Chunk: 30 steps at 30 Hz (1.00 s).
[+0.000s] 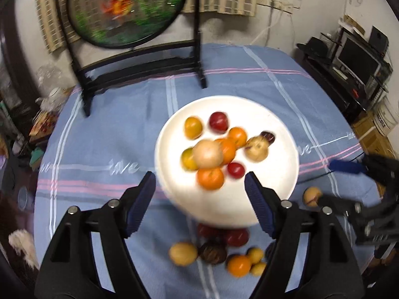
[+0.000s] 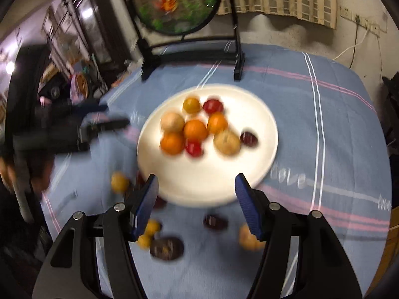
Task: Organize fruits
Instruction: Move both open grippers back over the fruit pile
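Note:
A white plate (image 1: 274,124) in the middle of the table holds several fruits: oranges (image 1: 210,178), red ones (image 1: 219,122) and tan round ones (image 1: 207,154). It also shows in the right wrist view (image 2: 249,109). More fruits lie loose on the cloth in front of the plate: a tan one (image 1: 183,253), a dark one (image 1: 212,253), an orange (image 1: 239,265), a dark one (image 2: 166,248). My left gripper (image 1: 200,188) is open and empty above the plate's near rim. My right gripper (image 2: 197,193) is open and empty above the plate's near rim. Both views are blurred.
A blue striped cloth (image 1: 124,124) covers the table. A black stand with a round painted screen (image 1: 127,7) stands at the back. The right gripper shows at the right of the left wrist view (image 1: 349,167). Clutter and shelves ring the table.

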Motion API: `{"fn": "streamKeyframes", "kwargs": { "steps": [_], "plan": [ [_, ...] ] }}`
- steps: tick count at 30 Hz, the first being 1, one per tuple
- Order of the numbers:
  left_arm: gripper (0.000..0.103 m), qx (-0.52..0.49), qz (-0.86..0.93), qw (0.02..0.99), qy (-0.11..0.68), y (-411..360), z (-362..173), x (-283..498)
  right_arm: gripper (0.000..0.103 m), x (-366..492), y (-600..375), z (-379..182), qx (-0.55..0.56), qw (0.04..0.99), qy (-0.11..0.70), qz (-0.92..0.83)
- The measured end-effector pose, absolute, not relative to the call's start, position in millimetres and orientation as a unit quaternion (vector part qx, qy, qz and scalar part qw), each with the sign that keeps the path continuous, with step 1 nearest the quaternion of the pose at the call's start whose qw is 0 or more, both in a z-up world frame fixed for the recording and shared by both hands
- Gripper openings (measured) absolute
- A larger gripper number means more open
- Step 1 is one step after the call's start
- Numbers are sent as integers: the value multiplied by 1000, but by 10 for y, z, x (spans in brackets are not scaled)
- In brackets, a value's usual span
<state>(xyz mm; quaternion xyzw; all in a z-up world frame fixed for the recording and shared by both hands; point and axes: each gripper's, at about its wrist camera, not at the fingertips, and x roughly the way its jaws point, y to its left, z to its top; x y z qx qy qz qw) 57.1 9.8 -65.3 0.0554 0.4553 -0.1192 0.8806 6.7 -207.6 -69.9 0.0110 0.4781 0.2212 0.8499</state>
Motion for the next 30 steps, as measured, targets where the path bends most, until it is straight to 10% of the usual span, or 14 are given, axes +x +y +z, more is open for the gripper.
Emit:
{"fn": "streamKeyframes", "kwargs": {
  "steps": [30],
  "plan": [
    [82, 13, -99, 831, 548, 557, -1305, -685, 65, -643, -1530, -1381, -90, 819, 493, 278]
  ]
}}
